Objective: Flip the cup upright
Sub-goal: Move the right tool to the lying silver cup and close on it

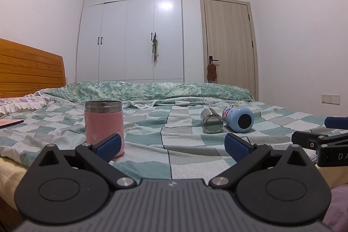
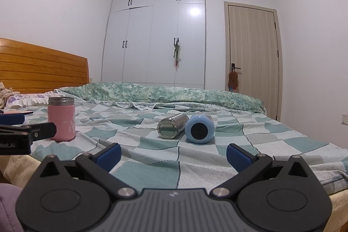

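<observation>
Pink steel-rimmed cup (image 1: 104, 126) is standing upright on checkered bed (image 1: 174, 140); steel cup (image 2: 171, 128) and blue cup (image 2: 200, 128) are lying sideways, touching. Left gripper (image 1: 173, 145) and right gripper (image 2: 174, 156) are gaping wide, holding nothing.

Even, soft indoor lighting; lamp glare on the glossy white wardrobe door (image 1: 167, 6); fisheye bending and dark corners; focus sharp.

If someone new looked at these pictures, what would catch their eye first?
Probably the pink cup standing upright on the checked bedspread, at the left. Further right, the steel cup and blue cup lie on their sides, side by side. Both grippers, left and right, are open and empty.
</observation>
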`<state>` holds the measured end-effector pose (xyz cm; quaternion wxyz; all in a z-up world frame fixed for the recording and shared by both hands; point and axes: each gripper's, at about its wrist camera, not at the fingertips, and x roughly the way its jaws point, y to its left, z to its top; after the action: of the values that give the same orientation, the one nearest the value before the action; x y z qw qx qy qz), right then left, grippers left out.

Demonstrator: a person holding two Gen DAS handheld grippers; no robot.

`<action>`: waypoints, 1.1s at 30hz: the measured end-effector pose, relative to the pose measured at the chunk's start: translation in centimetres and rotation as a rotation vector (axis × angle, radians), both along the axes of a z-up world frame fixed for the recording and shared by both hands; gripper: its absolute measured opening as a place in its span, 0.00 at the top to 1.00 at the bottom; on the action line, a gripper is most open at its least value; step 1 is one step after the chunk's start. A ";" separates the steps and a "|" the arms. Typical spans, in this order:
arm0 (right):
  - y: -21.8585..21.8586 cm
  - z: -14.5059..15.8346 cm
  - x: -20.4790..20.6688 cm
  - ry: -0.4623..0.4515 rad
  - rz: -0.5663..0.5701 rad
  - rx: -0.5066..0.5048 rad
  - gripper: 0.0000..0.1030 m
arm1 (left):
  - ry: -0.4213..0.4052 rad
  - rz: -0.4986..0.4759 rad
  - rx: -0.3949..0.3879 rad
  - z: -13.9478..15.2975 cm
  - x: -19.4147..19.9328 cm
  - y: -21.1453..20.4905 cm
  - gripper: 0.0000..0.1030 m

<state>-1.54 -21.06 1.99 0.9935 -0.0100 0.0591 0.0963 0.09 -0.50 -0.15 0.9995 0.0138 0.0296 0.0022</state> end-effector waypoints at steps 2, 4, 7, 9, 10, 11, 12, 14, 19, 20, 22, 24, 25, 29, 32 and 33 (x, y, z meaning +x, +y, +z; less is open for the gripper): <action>0.0 0.1 0.1 0.004 0.005 0.002 0.00 | 0.002 0.003 0.005 0.1 0.1 -0.1 0.00; -0.1 0.2 0.3 0.008 0.013 0.005 0.00 | 0.009 0.000 0.011 0.2 0.4 -0.1 0.00; -0.3 0.4 0.8 0.016 0.023 0.007 0.00 | 0.025 -0.008 0.013 0.4 0.9 0.1 0.00; -0.5 0.6 1.2 0.018 0.028 0.008 0.00 | 0.033 -0.018 0.004 0.7 1.3 0.1 0.00; -0.6 0.7 1.6 0.022 0.029 0.008 0.00 | 0.039 -0.020 0.002 0.9 1.6 0.1 0.00; -0.7 0.8 2.0 0.025 0.032 0.010 0.00 | 0.044 -0.024 0.002 1.2 2.0 0.0 0.00; -0.9 1.0 2.4 0.027 0.035 0.012 0.00 | 0.047 -0.029 0.005 1.5 2.3 -0.2 0.00; -1.2 1.2 3.3 0.028 0.036 0.014 0.00 | 0.047 -0.035 0.014 2.1 3.0 -0.5 0.00; -2.1 2.0 5.8 0.043 0.045 0.028 0.00 | 0.053 -0.048 0.020 3.6 5.4 -1.4 0.00; -2.3 2.1 6.4 0.047 0.049 0.030 0.00 | 0.056 -0.051 0.025 4.0 6.0 -1.6 0.00; -2.7 2.5 7.6 0.053 0.054 0.029 0.00 | 0.060 -0.057 0.036 4.6 7.1 -2.0 0.00; -3.2 2.9 9.1 0.060 0.061 0.023 0.00 | 0.068 -0.065 0.053 5.3 8.6 -2.6 0.00; -3.3 3.1 9.9 0.063 0.062 0.019 0.00 | 0.072 -0.069 0.062 5.7 9.4 -3.0 0.00; -4.3 3.9 13.4 0.079 0.067 0.006 0.00 | 0.112 -0.103 0.095 7.1 13.3 -4.2 0.00; -5.0 4.5 16.4 0.104 0.069 -0.008 0.00 | 0.166 -0.125 0.114 8.0 16.8 -5.3 0.00; -5.4 4.8 17.6 0.115 0.072 -0.011 0.00 | 0.187 -0.127 0.121 8.3 18.1 -5.7 0.00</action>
<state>16.09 -26.46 6.76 0.9843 -0.0122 0.1165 0.1322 18.15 -6.18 8.15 0.9878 0.0761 0.1214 -0.0606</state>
